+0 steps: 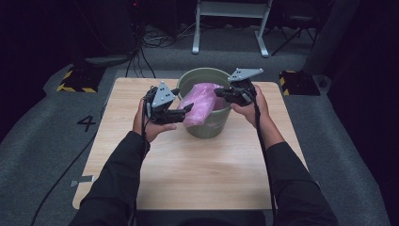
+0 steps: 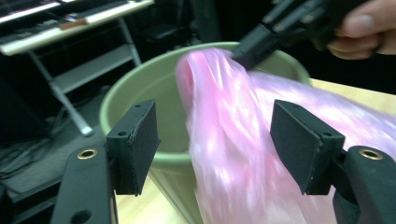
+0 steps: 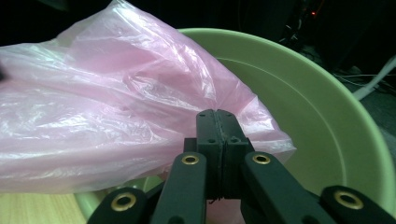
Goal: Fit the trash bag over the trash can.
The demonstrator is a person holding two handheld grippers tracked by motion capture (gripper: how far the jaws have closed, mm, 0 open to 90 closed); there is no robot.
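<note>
On the light wooden table (image 1: 188, 174), in the high view: a round pale-green plastic bucket (image 1: 207, 127) upright at the far middle, with a thin pink plastic bag (image 1: 200, 106) draped over its near-left rim, long axis running from inside the bucket out and down toward the left. Left gripper (image 1: 188, 109) level just left of the bag, pointing right at it, held from below by the left hand (image 1: 151, 126). Right gripper (image 1: 220, 92) over the bucket's right rim, pointing left onto the bag's upper edge, right hand (image 1: 254, 109) behind it, forearm angled in from the lower right.

In the left gripper view: left gripper (image 2: 215, 140) spread wide, blurred pink bag hanging between the pads without touching either, bucket rim (image 2: 140, 88) behind; the other gripper (image 2: 250, 53) meeting the bag's top edge.

In the right gripper view: right gripper (image 3: 218, 122) pressed together on a fold of the crinkled bag (image 3: 102, 112), film stretching away left, bucket's inner wall (image 3: 317, 116) to the right.
</note>
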